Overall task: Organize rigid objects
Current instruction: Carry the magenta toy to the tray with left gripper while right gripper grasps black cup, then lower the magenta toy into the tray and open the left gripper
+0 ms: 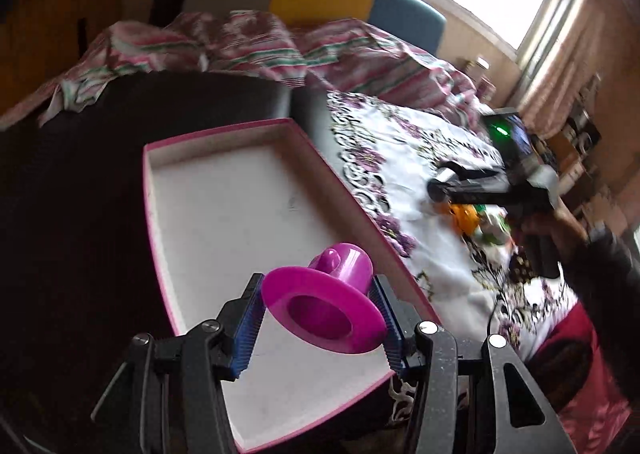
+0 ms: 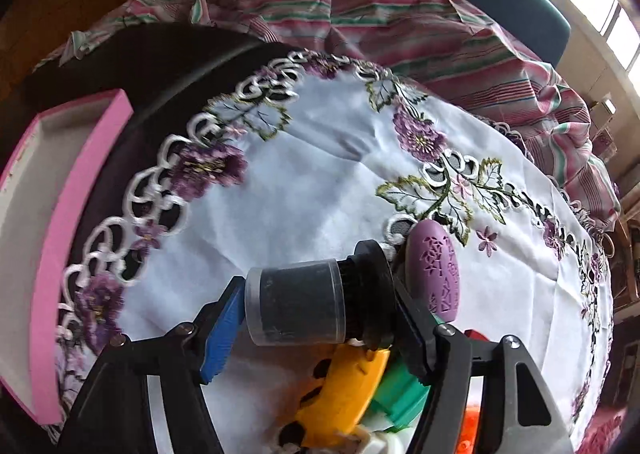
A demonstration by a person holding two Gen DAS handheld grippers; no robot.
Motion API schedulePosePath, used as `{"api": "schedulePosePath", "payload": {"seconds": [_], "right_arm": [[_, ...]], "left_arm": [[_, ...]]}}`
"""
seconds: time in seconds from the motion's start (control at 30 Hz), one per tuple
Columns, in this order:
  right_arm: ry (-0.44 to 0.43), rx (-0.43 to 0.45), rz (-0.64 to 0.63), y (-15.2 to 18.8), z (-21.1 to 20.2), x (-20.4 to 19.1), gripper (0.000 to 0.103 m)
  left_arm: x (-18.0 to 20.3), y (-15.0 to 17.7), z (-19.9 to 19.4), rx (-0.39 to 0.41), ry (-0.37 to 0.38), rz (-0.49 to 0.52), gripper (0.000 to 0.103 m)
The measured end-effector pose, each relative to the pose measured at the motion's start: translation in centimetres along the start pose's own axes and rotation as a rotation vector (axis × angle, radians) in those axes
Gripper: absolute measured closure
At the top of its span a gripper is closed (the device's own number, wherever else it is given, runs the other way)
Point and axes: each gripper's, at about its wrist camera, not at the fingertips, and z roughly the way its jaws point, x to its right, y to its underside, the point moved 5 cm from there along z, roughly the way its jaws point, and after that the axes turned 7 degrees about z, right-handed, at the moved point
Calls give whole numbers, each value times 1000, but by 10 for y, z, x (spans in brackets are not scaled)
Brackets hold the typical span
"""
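Over on the left of the left wrist view, the pink-rimmed tray lies bare inside, so by the look of it nothing has been sorted into it yet and the job is only starting. At lower centre of that view the left tongs are clamped on a magenta cup, its wide rim pinched between the blue pads, and it hangs right above the tray's near end: I judge it the first piece about to go in. Further right in the same frame, the right tongs hover over a blurred heap of orange and green bits on the embroidered cloth. Switching to the right wrist view, the tray's pink wall sits at far left, well apart; at lower centre the right tongs straddle a dark jar lying on its side, whether gripped I cannot tell. A purple oval piece lies beside it, a yellow toy and green piece below, all left to move.
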Motion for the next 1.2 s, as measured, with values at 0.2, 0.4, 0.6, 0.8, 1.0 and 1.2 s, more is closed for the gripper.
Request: {"api": "schedulePosePath", "payload": {"seconds": [0.2,0.4,0.6,0.8,1.0,1.2], "right_arm": [[-68,67,11,22,-25,-27,35],[-98,75,6,36,-22,-38,38],[-96,98,-4,35,-21,-37,38],[-101,99,1,33,-20,-34,38],[-97,96,-25,36,-19,-41,38],[-96,95,-23,35,-18,-41,38]], "left_arm": [[-27,-8,14,-16,-75,-78,50],[-60,-30,31,-27,-149,-144,50],[-86,-53,61,-42,-234,-154,50],[-102,-65,86,-70,-310,-134,50],[-112,-69,102,-83,-349,-133,49],[-104,-63,85,-57,-350,-117,43]]}}
